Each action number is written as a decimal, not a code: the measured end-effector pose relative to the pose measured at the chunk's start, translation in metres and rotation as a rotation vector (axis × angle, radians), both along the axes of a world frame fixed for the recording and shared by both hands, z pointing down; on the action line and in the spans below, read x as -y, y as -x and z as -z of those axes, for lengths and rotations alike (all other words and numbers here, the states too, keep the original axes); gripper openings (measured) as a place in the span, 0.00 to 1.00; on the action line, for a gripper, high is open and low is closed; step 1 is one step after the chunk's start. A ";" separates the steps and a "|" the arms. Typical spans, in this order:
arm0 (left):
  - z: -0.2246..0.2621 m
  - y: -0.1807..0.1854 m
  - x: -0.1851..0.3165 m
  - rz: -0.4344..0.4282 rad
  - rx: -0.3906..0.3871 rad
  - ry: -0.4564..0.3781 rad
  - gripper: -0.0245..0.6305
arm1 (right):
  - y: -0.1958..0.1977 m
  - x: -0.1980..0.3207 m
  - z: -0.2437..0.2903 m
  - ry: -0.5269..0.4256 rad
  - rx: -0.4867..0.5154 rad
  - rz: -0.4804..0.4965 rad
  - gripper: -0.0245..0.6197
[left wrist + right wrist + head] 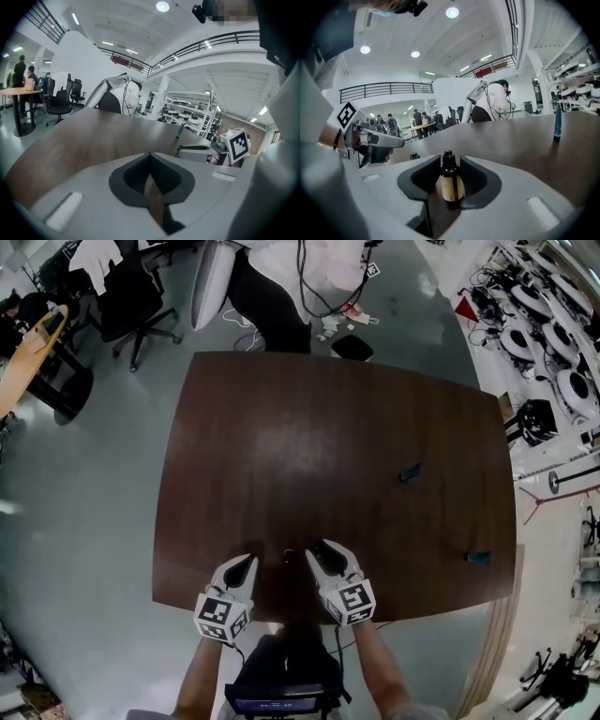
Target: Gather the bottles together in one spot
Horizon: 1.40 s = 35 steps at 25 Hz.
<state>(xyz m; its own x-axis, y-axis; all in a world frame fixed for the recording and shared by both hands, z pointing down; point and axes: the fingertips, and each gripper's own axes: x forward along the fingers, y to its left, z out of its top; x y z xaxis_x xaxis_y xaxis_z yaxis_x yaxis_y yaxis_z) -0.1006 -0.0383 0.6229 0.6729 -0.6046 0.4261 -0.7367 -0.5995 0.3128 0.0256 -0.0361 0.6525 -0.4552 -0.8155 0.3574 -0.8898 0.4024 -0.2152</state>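
Dark wood table, near edge: right gripper pinches the upright amber bottle, left gripper pressed together, empty; I judge pickup under way, next a steady upright carry.

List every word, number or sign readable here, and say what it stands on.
No text here can be read.
brown bottle, pale label: print too small to read.
red banner on the balcony: blurred.
marker cubes: square patterns only, no words.
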 end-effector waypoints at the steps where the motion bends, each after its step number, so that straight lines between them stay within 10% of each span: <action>1: -0.001 -0.001 0.000 -0.001 -0.001 -0.003 0.04 | 0.000 0.000 0.001 -0.009 0.001 -0.001 0.24; 35: -0.005 -0.004 -0.022 0.007 0.016 -0.008 0.04 | 0.000 -0.018 -0.004 -0.014 -0.028 0.025 0.24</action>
